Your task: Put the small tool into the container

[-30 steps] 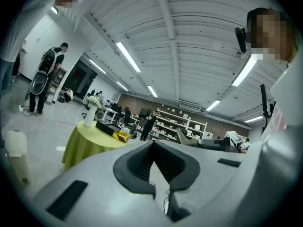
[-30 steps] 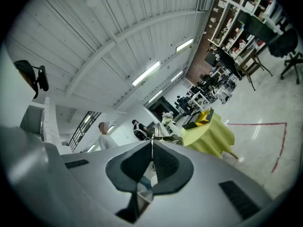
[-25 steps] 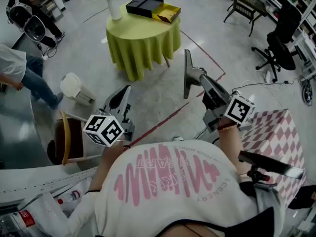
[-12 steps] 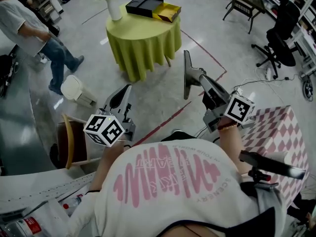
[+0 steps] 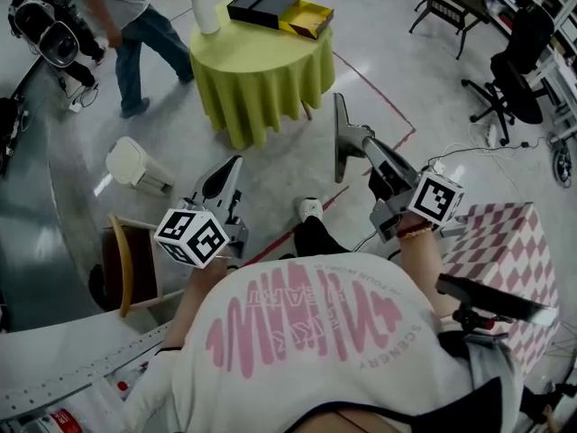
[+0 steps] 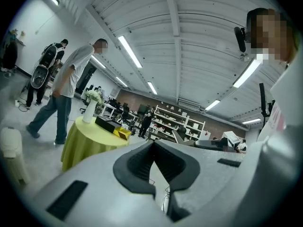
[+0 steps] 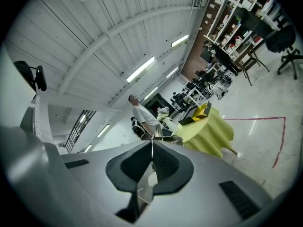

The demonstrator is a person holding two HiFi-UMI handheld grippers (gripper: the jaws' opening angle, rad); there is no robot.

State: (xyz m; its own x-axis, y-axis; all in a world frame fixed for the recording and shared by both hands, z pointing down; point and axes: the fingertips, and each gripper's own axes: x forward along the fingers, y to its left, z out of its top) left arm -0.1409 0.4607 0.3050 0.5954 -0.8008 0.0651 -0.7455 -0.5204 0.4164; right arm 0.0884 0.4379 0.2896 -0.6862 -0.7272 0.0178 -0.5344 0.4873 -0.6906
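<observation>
a: head view: the left gripper (image 5: pixel 236 161) and right gripper (image 5: pixel 340 99) are held out level over the floor, well short of the table (image 5: pixel 261 79). a black box (image 5: pixel 261 5) and a yellow tray (image 5: pixel 306 18) sit touching at its far edge, with a vase (image 5: pixel 206 12) to their left.
b: are the jaws clenched? from above i can't read that.
a: the gripper views settle it. in the left gripper view the jaws meet at the tip with nothing between them. in the right gripper view they're pressed together too, with a thin pale line along the seam. i can't tell if that's a thing or just light.
b: and the tool?
a: no view shows it plainly, so i can't tell where it is.
b: what does only the head view give?
a: a white bin (image 5: pixel 133 162) on the floor at left, a checked block (image 5: pixel 500 237) at right, and a person (image 5: pixel 126 12) mid-stride left of the table. the left gripper view adds ceiling lights (image 6: pixel 130 51) and far shelves (image 6: pixel 180 122).
</observation>
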